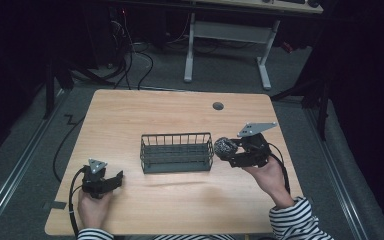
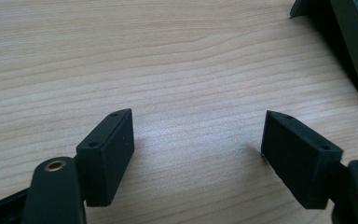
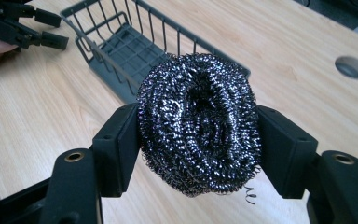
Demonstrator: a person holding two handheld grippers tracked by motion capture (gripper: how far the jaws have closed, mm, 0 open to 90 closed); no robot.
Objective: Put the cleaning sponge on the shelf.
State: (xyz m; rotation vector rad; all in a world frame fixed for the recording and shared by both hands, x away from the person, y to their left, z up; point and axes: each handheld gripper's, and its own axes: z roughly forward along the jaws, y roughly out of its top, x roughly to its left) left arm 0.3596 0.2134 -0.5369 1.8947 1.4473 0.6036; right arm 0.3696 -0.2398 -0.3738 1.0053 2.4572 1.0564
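Fingers of the right gripper [image 1: 223, 148] clamp a steel scourer [image 1: 224, 146] just off the wire basket's [image 1: 177, 152] right end, toward the tabletop's right edge; the left gripper [image 1: 116, 178] rests near the front-left corner. Left gripper view: pads [image 2: 106, 156] spread wide over bare wood, holding nothing. Right gripper view: scourer [image 3: 198, 122] squeezed between both pads, basket [image 3: 121, 51] beyond. Carrying seems underway; next, likely position it over the basket and release.
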